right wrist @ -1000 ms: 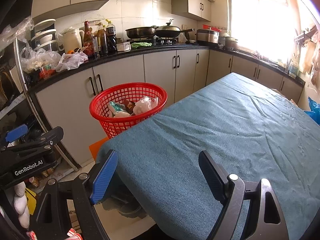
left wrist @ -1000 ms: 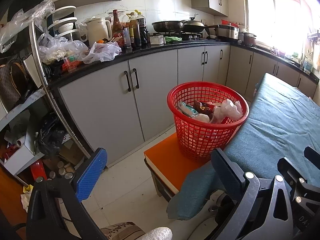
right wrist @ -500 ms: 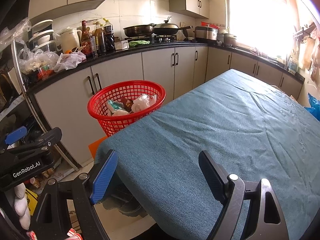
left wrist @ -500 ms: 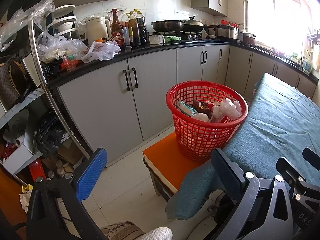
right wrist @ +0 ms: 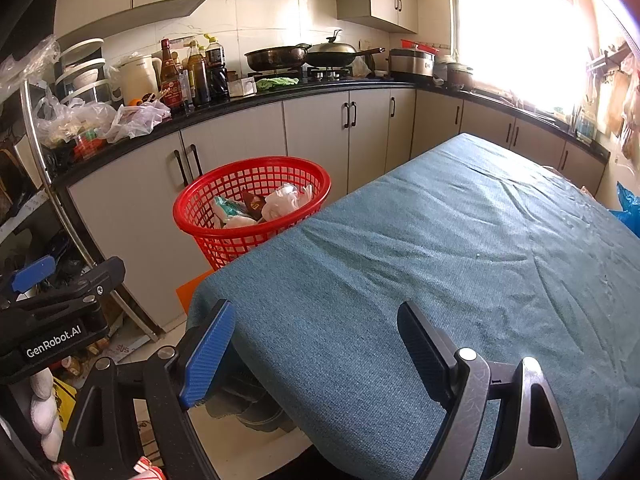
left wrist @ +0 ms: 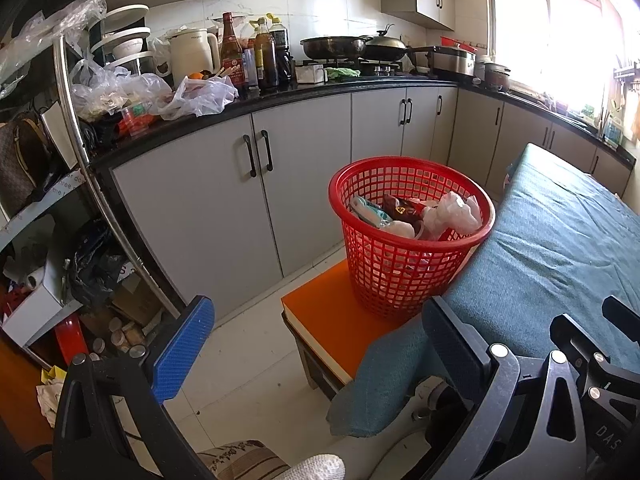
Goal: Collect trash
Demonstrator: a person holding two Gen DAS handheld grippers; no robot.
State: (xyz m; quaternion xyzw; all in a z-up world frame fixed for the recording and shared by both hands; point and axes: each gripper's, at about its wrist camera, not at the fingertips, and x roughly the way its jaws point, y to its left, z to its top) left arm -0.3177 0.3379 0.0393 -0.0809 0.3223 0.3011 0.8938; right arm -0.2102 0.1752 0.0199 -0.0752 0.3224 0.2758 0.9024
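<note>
A red mesh basket (left wrist: 408, 276) stands on an orange stool (left wrist: 332, 320) beside the table's left end; it also shows in the right wrist view (right wrist: 224, 236). It holds trash (left wrist: 420, 214): wrappers and crumpled white plastic (right wrist: 282, 202). My left gripper (left wrist: 316, 344) is open and empty, low over the floor in front of the stool. My right gripper (right wrist: 316, 348) is open and empty over the near edge of the table with the teal cloth (right wrist: 460, 248). The left gripper's body (right wrist: 52, 320) shows at the left of the right wrist view.
Grey cabinets under a black counter (left wrist: 304, 92) run behind the basket, with bottles, a kettle, plastic bags and pans on it. A metal shelf rack (left wrist: 80, 152) with clutter stands at the left. A blue bag (right wrist: 628, 208) lies past the table's right side.
Both views have shifted very slightly; the basket sits a little lower and further left in each. Both grippers stay open and empty.
</note>
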